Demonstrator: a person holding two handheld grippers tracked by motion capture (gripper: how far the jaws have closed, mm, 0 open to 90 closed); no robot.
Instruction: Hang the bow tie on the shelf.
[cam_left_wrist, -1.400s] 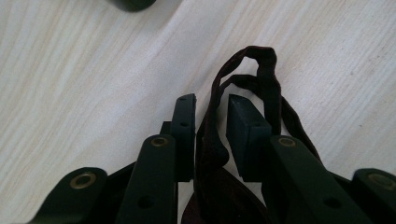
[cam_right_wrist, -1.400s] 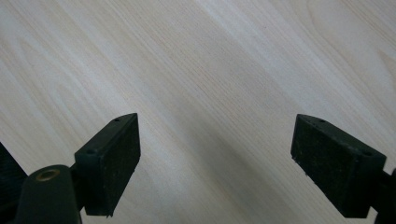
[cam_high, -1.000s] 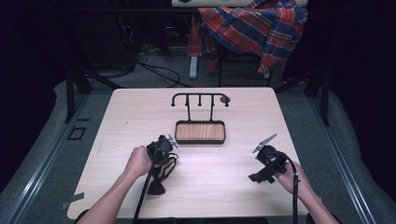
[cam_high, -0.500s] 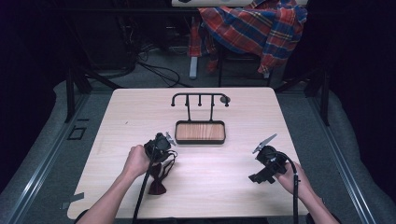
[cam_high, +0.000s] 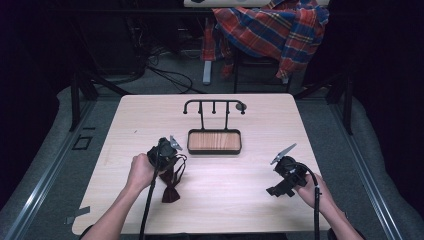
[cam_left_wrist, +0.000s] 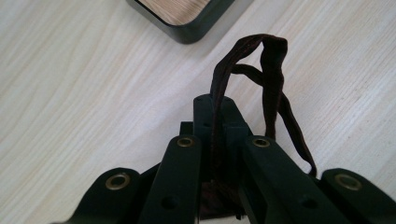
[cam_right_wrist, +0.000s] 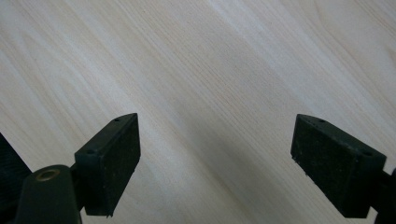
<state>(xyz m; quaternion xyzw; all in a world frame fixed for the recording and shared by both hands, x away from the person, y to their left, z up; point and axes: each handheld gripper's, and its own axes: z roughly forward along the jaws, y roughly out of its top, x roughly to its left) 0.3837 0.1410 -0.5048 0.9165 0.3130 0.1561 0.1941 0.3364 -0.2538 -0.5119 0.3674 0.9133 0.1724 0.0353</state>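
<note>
— Near the table's (cam_high: 250, 200) front left, your left gripper (cam_left_wrist: 215, 105) pinches the bow tie's strap (cam_left_wrist: 271, 70); the bow tie (cam_high: 171, 187) hangs touching the wood.
— And the risk?
— A thin strap could slip free. Your right gripper (cam_right_wrist: 215, 154) gapes empty.

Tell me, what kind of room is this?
Probably a workshop or lab set up for recording: a pale wooden table in a dark room, cables on the floor, and a person holding a gripper in each hand.

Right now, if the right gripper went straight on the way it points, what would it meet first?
Probably the bare table: the open right gripper looks down on plain wood, nothing between.
</note>
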